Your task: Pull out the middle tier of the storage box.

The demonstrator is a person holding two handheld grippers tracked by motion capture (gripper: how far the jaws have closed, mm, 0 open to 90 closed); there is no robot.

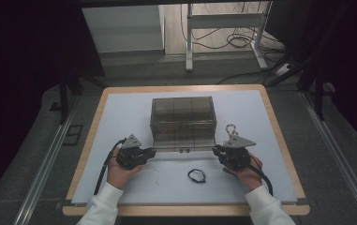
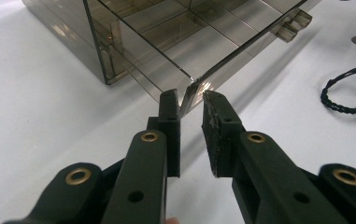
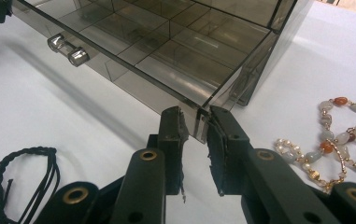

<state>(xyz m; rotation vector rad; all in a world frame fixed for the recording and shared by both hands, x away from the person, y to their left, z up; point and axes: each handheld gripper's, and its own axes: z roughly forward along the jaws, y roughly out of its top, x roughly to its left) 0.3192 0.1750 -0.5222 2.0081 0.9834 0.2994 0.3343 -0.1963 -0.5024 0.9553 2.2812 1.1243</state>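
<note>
black jaws of the left gripper (image 2: pixel 189 100) stand narrowly apart astride the near left corner of a smoked acrylic drawer front (image 2: pixel 241 51); the plastic edge sits in the gap between them, touching or all but touching the inner pads, so whether they truly pinch it cannot be told. the right gripper (image 3: pixel 195 116) does the mirror of this at the drawer's opposite corner, jaws narrow, with the corner between its worn pads (image 3: pixel 179 122). holding both corners at once looks like a way to draw the tray out square, without racking it in its case.

just ahead of each gripper the pulled-out drawer shows its divided compartments, all bare as far as can be seen, and two small metal knobs (image 3: pixel 68 49) on the front panel, between the two grippers. beyond that stands the transparent brown organiser box (image 1: pixel 182 115) from which the drawer comes.

beside the right gripper, on its outer side, lie beaded bracelets (image 3: pixel 334 135) of pale and orange stones with a string of small pearls. between the grippers and nearer the person lies a black braided cord bracelet (image 1: pixel 197 175). these are probably meant for the compartments.

both hands (image 1: pixel 118 169) reach in from the person's side in white sleeves (image 1: pixel 102 206), forearms angled slightly inward, grippers level and low over the white tabletop (image 1: pixel 120 112).
</note>
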